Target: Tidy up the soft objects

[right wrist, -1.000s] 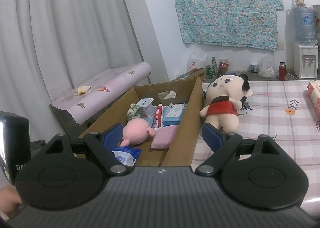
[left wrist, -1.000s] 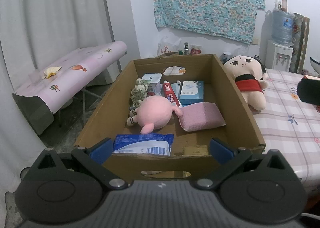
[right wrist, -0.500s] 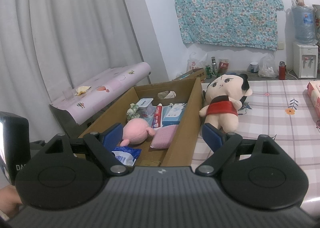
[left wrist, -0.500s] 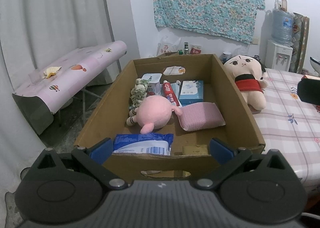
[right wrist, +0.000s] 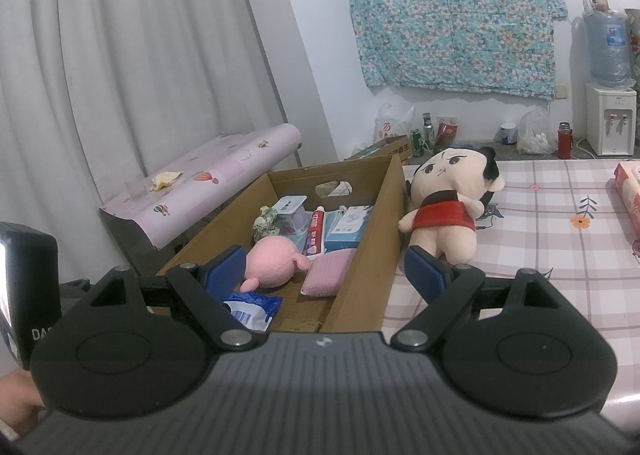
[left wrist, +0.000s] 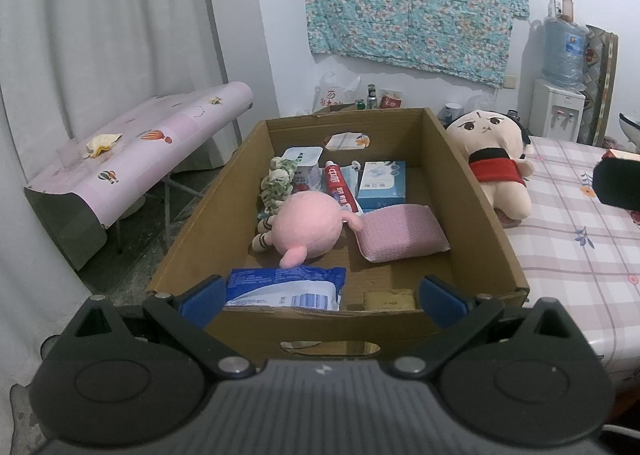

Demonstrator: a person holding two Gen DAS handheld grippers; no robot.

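While hovering before the cardboard box (left wrist: 472, 191), left gripper (left wrist: 320, 293) and right gripper (right wrist: 324, 269) both spread, empty; doll (right wrist: 444, 207) lying outside at 2 o'clock, probably awaiting boxing.

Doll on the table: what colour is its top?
Red, on the doll; clearest in the right wrist view.

There is one cardboard box (left wrist: 472, 191). Inside it are one round pink plush toy (left wrist: 308, 225), one pink sponge pad (left wrist: 400, 237), one tube of toothpaste (left wrist: 338, 187), one small blue box (left wrist: 382, 185), one blue and white packet (left wrist: 284, 289), one white tub (left wrist: 302, 159) and one green flowery scrunchie (left wrist: 276, 185). At 3 o'clock from the box lies one big doll in red (left wrist: 494, 163). There are two grippers, both open.
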